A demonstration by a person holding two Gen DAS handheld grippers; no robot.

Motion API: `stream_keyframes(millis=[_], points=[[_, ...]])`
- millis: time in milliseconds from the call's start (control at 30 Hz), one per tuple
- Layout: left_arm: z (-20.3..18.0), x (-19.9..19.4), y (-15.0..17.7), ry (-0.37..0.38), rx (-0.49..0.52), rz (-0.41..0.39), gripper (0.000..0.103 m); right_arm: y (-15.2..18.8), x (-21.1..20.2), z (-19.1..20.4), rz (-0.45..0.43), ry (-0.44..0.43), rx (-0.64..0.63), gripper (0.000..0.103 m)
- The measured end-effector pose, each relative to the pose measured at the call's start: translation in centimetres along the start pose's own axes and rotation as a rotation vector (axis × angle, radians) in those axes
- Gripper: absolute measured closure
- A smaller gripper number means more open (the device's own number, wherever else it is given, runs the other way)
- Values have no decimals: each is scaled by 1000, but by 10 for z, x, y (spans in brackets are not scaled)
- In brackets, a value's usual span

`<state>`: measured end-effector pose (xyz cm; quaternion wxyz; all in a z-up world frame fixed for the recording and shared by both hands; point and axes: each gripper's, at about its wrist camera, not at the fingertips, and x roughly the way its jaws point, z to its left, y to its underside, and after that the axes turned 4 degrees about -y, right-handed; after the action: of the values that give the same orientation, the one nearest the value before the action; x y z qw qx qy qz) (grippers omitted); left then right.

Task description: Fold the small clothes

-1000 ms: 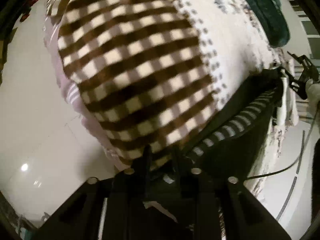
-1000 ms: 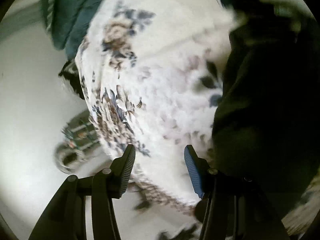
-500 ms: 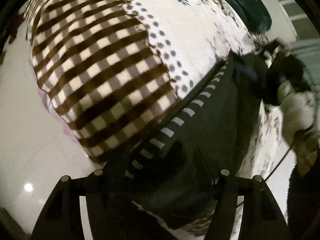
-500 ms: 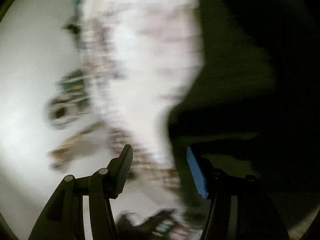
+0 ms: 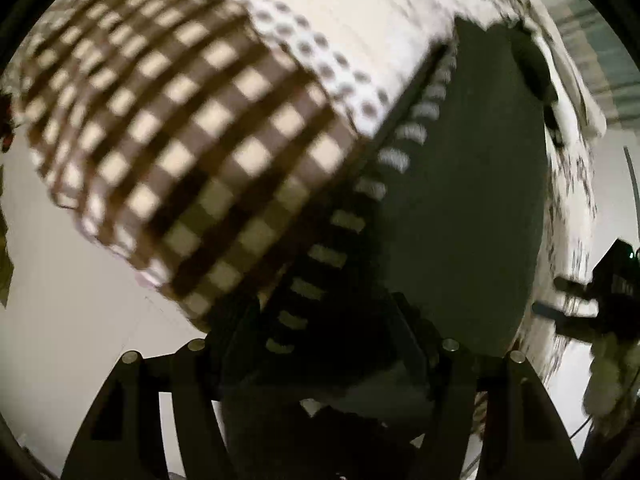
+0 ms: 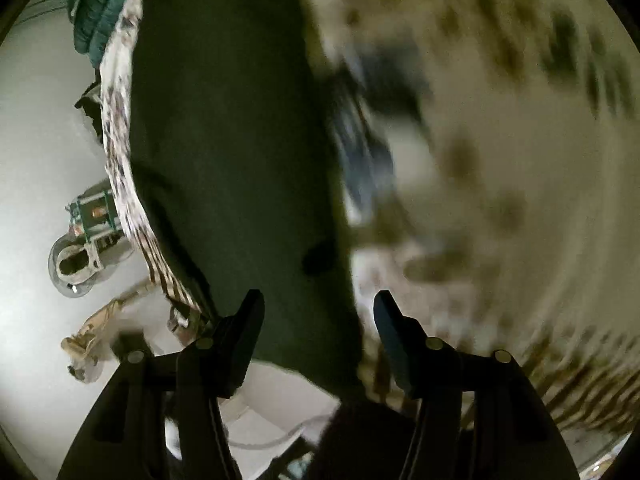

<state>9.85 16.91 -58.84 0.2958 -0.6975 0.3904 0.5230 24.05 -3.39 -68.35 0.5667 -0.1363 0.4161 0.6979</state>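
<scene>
My left gripper and right gripper both hover with fingers parted, gripping nothing, over the dark garment beside the checked cloth.

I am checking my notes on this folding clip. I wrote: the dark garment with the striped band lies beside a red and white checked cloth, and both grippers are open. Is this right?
Not quite. The checked cloth is brown and cream, not red and white, as the left wrist view shows. The rest stands: the dark garment with its striped band lies beside it, and both the left gripper and the right gripper are open.
</scene>
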Motion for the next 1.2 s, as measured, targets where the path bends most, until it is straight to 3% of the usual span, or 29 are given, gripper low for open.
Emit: stream_keyframes(millis=[100,133,167,200,267,300,400,467,533,600,667,767,900,1000,1200], points=[[-16,6,3,-51,101,-21,46,21,32,-13,28,-4,20,44],[-16,7,5,-49,115,-21,69,29,41,-15,31,-2,19,44],[-13,6,5,-54,118,-15,84,37,50,-16,32,-5,19,44],[-11,3,2,-38,115,-16,85,44,56,-18,30,4,13,44],[-1,-5,-1,-45,128,-13,87,60,66,-17,-11,69,-19,61],[9,-8,-2,-61,133,-9,87,63,68,-16,-25,102,-20,67],[45,-7,-11,-37,118,53,83,72,68,-19,-48,126,49,67],[60,-7,-17,-106,133,83,86,78,62,-28,-57,144,83,67],[75,-12,-24,-55,104,113,85,82,57,-29,-67,147,105,62],[79,-23,-29,28,91,101,76,90,49,-29,-93,135,102,53],[72,-30,-37,91,97,93,48,86,50,-9,-129,116,95,46],[48,-39,-61,215,117,65,44,73,39,18,-169,128,91,44],[-13,-47,-115,317,193,11,44,56,16,38,-217,114,71,30],[-63,-53,-163,352,265,-47,44,35,-14,56,-266,94,27,30],[-139,-55,-244,344,378,-123,44,-20,-73,65,-376,70,0,30]])
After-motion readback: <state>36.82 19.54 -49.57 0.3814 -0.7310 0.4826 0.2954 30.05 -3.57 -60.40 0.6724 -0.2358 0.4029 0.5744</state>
